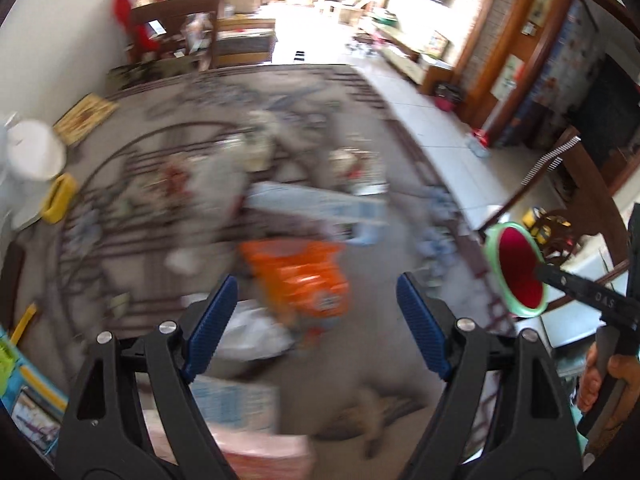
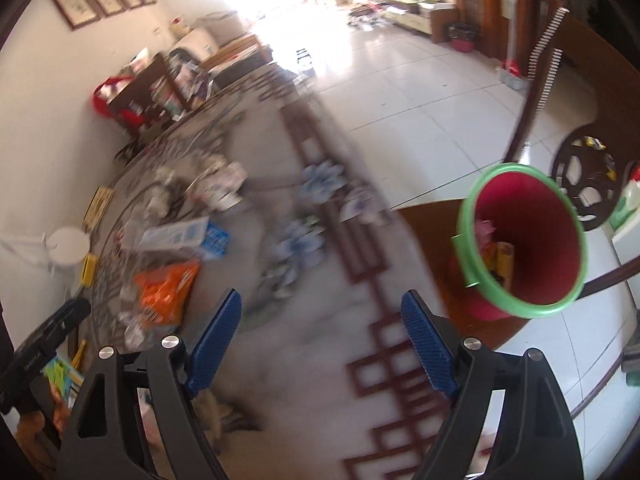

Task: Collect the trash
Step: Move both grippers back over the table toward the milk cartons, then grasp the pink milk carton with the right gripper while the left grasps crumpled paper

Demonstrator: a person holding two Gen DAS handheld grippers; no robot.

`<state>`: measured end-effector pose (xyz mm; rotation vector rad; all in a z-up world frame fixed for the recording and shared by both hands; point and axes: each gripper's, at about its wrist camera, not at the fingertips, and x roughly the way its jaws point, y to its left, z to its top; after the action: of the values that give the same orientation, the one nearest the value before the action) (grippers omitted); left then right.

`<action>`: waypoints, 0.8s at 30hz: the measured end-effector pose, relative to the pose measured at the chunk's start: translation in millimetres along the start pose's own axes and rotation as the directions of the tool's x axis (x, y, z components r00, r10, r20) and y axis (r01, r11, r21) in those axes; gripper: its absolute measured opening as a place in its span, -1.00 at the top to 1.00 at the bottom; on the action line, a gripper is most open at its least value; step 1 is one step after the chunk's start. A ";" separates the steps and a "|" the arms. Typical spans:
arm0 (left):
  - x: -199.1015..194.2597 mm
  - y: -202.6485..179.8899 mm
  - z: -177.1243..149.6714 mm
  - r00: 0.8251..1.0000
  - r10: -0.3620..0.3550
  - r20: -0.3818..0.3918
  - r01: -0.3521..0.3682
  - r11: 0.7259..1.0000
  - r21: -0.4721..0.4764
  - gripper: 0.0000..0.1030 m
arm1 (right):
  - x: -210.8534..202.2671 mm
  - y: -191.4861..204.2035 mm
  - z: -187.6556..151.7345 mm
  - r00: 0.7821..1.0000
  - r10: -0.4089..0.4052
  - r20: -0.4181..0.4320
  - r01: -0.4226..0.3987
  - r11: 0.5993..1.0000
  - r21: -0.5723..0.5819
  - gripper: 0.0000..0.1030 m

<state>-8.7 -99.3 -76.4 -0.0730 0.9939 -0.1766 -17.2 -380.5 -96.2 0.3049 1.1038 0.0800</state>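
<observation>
Several pieces of trash lie scattered on a patterned rug [image 1: 360,380], all smeared by motion blur. Most distinct is an orange snack bag [image 1: 300,280], which in the left wrist view sits just ahead of the left hand-held gripper [image 1: 316,320] and between the lines of its two fingers, without touching them. Beyond it lies a pale blue-and-white flat package [image 1: 316,206], and a crumpled white wrapper [image 1: 256,332] sits close by the left blue finger pad. Nearer the camera are a blue-printed carton [image 1: 236,404] and a pinkish pack [image 1: 264,456], both too blurred to make out further.

The left hand-held gripper's jaws stand wide apart and hold nothing; it points forward and down over the rug.

A red bin with a green rim [image 2: 524,240] stands to the right, off the rug's edge on a brown surface, tilted toward the right wrist camera so its mouth shows; some wrappers lie inside. The right hand-held gripper [image 2: 322,340] also has its jaws spread and empty, aimed over the rug's brown lattice border, with the bin ahead to its right. In the left wrist view, that gripper's black body crosses in front of the bin, gripped by the person's right hand [image 1: 604,380].

White tiled floor [image 2: 420,100] stretches beyond the rug.
</observation>
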 end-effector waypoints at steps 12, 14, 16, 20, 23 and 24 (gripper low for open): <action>-23.9 147.6 -30.6 0.997 0.076 -0.004 -0.075 0.980 -0.185 -0.53 | 86.7 191.4 -101.3 0.899 0.141 -0.414 -0.324 0.852 -0.412 -0.60; -30.1 158.2 -33.8 0.997 0.072 0.010 -0.068 0.979 -0.192 -0.53 | 103.1 196.3 -110.6 0.853 0.169 -0.494 -0.380 0.849 -0.366 -0.63; -32.5 164.2 -37.0 0.997 0.071 0.015 -0.067 0.980 -0.187 -0.54 | 120.4 195.0 -116.6 0.802 0.216 -0.557 -0.425 0.862 -0.278 -0.63; -31.7 173.6 -42.7 0.999 0.052 0.012 -0.048 0.979 -0.200 -0.54 | 139.9 190.0 -122.6 0.758 0.276 -0.591 -0.445 0.881 -0.159 -0.61; -29.7 176.1 -45.2 0.999 0.034 0.008 -0.032 0.980 -0.198 -0.54 | 146.0 187.8 -125.1 0.739 0.295 -0.605 -0.451 0.884 -0.121 -0.25; -28.2 175.7 -45.4 1.000 0.026 0.005 -0.025 0.981 -0.194 -0.54 | 146.7 188.3 -126.8 0.737 0.295 -0.608 -0.451 0.885 -0.118 -0.20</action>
<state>-41.7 79.4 -102.7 -0.2390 1.0017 -0.0555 -47.1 -143.4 -222.6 0.2715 1.6045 0.7236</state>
